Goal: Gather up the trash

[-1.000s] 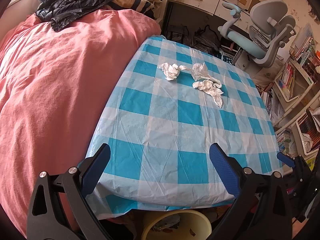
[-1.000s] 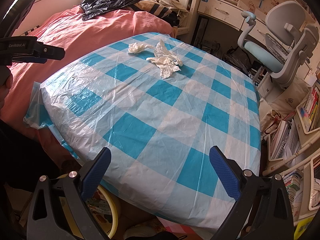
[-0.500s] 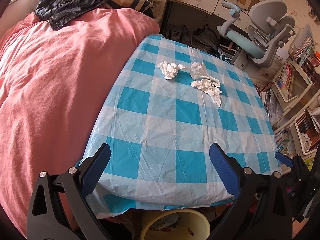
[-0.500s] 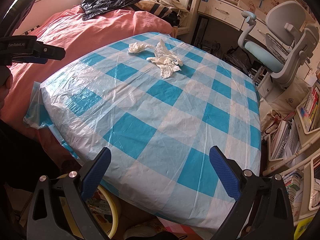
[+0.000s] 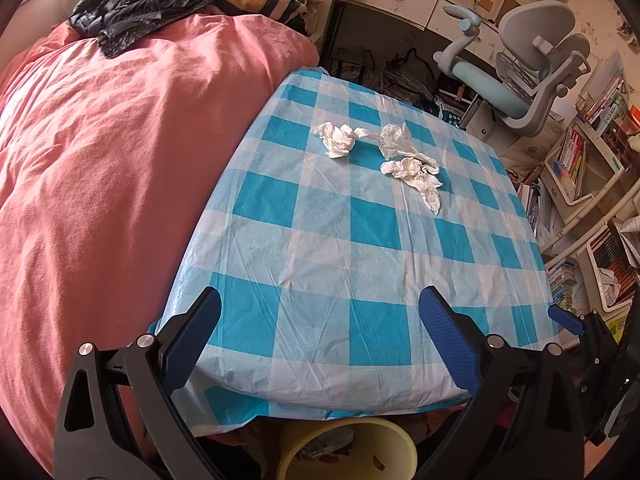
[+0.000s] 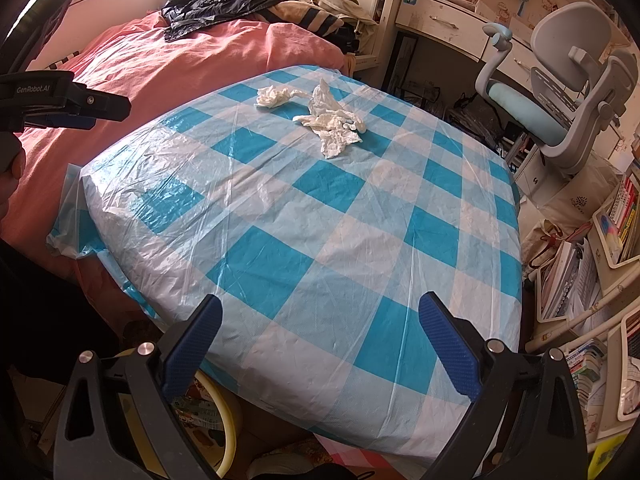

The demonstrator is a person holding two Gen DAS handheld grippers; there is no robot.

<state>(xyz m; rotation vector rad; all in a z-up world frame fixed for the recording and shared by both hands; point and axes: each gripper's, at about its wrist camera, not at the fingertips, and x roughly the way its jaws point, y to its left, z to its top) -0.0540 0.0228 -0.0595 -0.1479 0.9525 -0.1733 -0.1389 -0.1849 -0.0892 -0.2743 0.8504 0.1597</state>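
Note:
Three crumpled white tissues lie on the far part of a table with a blue-and-white checked cloth (image 5: 340,280): one at the left (image 5: 338,139), one behind (image 5: 394,140), one in front to the right (image 5: 418,176). The right wrist view shows the left tissue (image 6: 274,96) and the other two bunched together (image 6: 332,120). My left gripper (image 5: 320,334) hangs open over the table's near edge, far from the tissues. My right gripper (image 6: 320,334) is open too, over the near right corner. A yellow bin (image 5: 348,456) stands below the table's near edge.
A bed with a pink cover (image 5: 100,160) runs along the table's left side, a black jacket (image 5: 136,4) on it. A grey office chair (image 5: 520,76) and a desk stand beyond the table. Shelves of books (image 6: 600,272) crowd the right side.
The left gripper has shifted slightly, so the tissues sit a little lower and left in its view. The right gripper has barely moved. Both stay open.

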